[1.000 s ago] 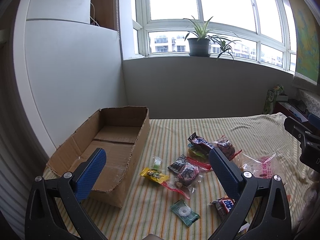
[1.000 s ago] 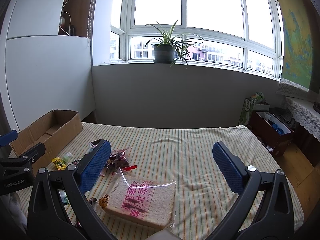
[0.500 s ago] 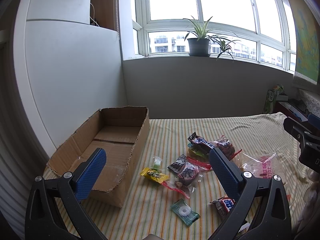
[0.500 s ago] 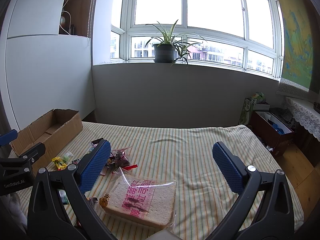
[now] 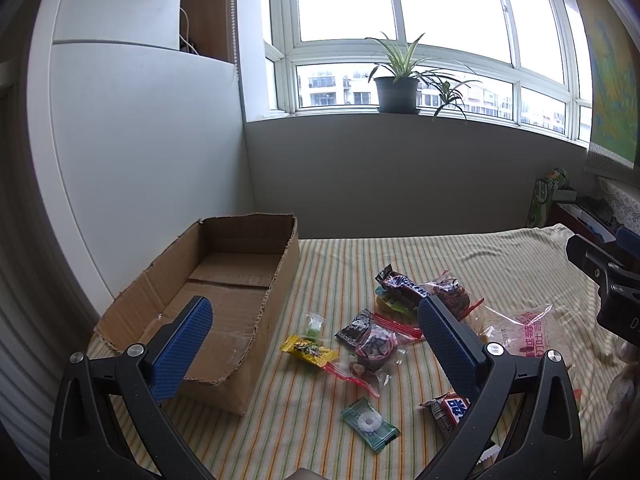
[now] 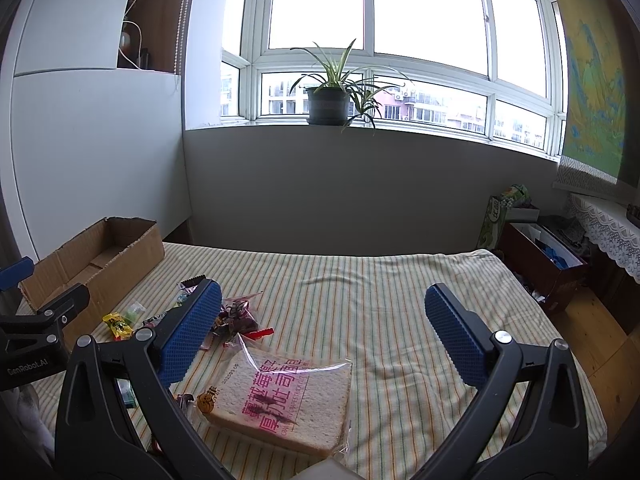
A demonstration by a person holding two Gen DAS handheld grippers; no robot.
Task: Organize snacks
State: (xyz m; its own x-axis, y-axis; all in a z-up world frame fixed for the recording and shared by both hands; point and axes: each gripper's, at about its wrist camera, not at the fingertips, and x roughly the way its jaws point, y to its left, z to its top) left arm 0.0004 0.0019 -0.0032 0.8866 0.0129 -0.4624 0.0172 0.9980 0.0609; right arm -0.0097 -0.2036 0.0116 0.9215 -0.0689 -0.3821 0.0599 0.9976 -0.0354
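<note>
A: Snacks first. Where are they?
B: Loose on the striped bed [image 5: 360, 264], nothing in the cardboard box [image 5: 224, 280] as far as the left view shows. Yellow candy wrapper [image 5: 309, 350] and a small green candy bag [image 5: 314, 324] lie just beside the box's right wall. Green mint packet [image 5: 370, 424] sits nearer the camera, apart from the rest.
A: The pile?
B: Dark chocolate bar [image 5: 400, 282] at the far end, resting over a green packet. Zip bags with red seals [image 5: 376, 344] in the middle, overlapping. A small bar with a blue label [image 5: 450, 408] is partly hidden behind the left gripper's right finger.
A: Bread?
B: Bagged bread slice [image 6: 288, 400] with pink lettering, flat on the bed, low in the right view, between the right gripper's fingers but under them, not touching. Also seen in the left view at the right edge of the pile.
A: Grippers?
B: Left gripper [image 5: 314, 350] spread wide, holding nothing, above the bed with its left finger over the box's near end. Right gripper [image 6: 324, 336] also spread wide, holding nothing, above the bread.
A: Background?
B: Potted plant [image 6: 328, 100] on the window sill, wall hanging [image 6: 592, 80] on the right, brown box on the floor [image 6: 540, 256] beside the bed.
</note>
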